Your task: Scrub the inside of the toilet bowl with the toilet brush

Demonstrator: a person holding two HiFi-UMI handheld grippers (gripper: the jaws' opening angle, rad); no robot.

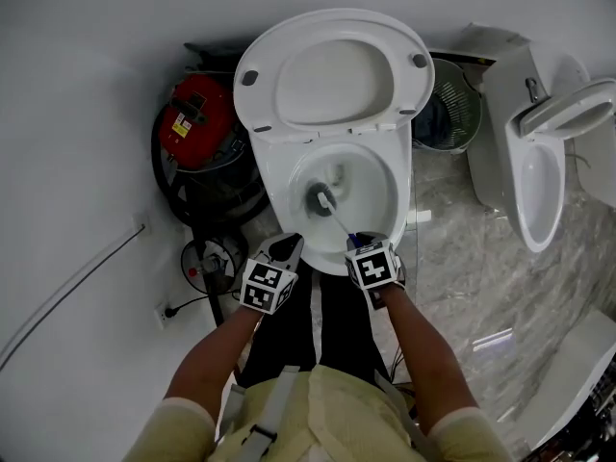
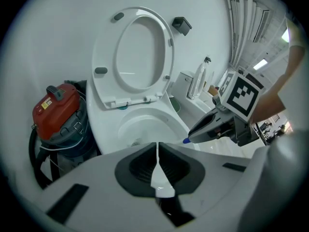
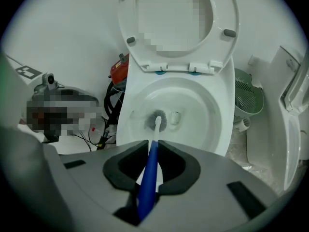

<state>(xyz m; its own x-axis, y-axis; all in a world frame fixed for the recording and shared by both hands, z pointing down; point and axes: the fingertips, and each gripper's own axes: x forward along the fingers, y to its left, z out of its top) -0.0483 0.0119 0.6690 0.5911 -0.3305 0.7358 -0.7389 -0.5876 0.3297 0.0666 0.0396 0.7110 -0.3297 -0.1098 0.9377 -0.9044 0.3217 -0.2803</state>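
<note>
A white toilet (image 1: 279, 166) stands with its seat and lid (image 1: 332, 70) raised. The toilet brush (image 1: 322, 200) has a grey bristle head low in the bowl (image 3: 155, 120) and a white-and-blue handle (image 3: 148, 178). My right gripper (image 1: 364, 245) is shut on the blue handle, at the bowl's front rim. My left gripper (image 1: 286, 249) hovers over the front left rim, jaws closed on nothing. In the left gripper view the bowl (image 2: 145, 124) lies ahead and the right gripper (image 2: 193, 137) reaches in from the right.
A red and grey vacuum cleaner (image 1: 197, 123) with black hose stands left of the toilet. A green mesh bin (image 1: 452, 114) sits right of it, then a second white toilet (image 1: 539, 162). Cables (image 1: 183, 306) run along the left wall.
</note>
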